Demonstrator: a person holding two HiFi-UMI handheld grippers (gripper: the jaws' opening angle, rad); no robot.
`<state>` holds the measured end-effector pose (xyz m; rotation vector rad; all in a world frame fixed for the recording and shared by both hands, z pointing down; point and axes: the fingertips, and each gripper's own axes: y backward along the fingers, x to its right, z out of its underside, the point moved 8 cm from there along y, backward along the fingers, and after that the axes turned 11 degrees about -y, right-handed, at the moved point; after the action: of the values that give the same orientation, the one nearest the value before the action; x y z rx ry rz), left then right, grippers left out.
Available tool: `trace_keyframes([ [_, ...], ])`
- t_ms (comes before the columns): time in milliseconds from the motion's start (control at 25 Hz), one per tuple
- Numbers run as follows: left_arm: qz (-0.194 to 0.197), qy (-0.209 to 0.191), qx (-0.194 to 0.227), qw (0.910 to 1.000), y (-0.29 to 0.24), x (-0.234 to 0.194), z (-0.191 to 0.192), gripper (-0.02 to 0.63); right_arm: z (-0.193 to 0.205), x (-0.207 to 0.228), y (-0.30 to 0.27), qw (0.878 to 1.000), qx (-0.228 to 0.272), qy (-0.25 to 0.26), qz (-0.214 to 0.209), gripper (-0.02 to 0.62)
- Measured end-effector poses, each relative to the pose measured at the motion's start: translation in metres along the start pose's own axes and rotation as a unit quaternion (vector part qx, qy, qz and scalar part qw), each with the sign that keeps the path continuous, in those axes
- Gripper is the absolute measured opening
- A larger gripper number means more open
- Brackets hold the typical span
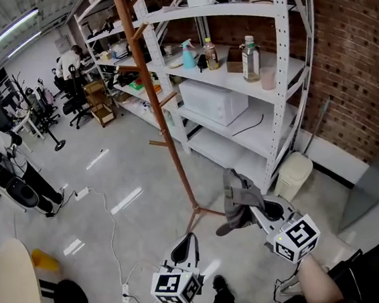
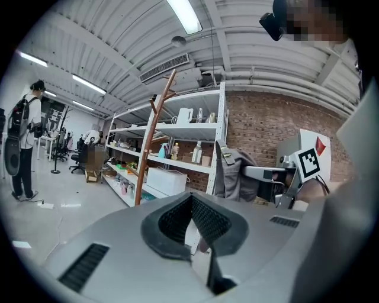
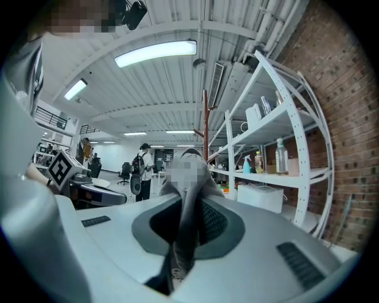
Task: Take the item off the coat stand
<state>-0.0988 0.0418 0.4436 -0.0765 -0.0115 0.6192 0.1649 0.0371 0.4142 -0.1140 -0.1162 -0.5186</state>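
The right gripper [image 3: 188,204] is pinched on a fold of the grey garment [image 1: 237,199], which hangs from it over the floor, clear of the pegs of the wooden coat stand [image 1: 159,97]. The left gripper [image 1: 184,243] is pressed together on nothing. The garment looks already off the stand, so I judge what remains is a firm hold while carrying it clear.

Upper edge cuts off top of coat stand [image 1: 159,110]. Lower end of garment [image 3: 188,231] hidden inside right tool [image 3: 188,204]. Labels on bottles [image 1: 250,59] too small to read.
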Motion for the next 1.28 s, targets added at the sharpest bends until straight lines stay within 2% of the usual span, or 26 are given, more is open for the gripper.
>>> trace_keyframes([
  [600, -0.018, 0.004, 0.008, 0.9998, 0.078, 0.07, 0.006, 0.005, 0.009, -0.037, 0.093, 1.0, -0.014, 0.012, -0.009, 0.029],
  [1280, -0.042, 0.007, 0.015, 0.999, 0.142, 0.096, 0.004, 0.005, 0.015, -0.079, 0.13, 0.999, -0.003, 0.015, -0.041, 0.029],
])
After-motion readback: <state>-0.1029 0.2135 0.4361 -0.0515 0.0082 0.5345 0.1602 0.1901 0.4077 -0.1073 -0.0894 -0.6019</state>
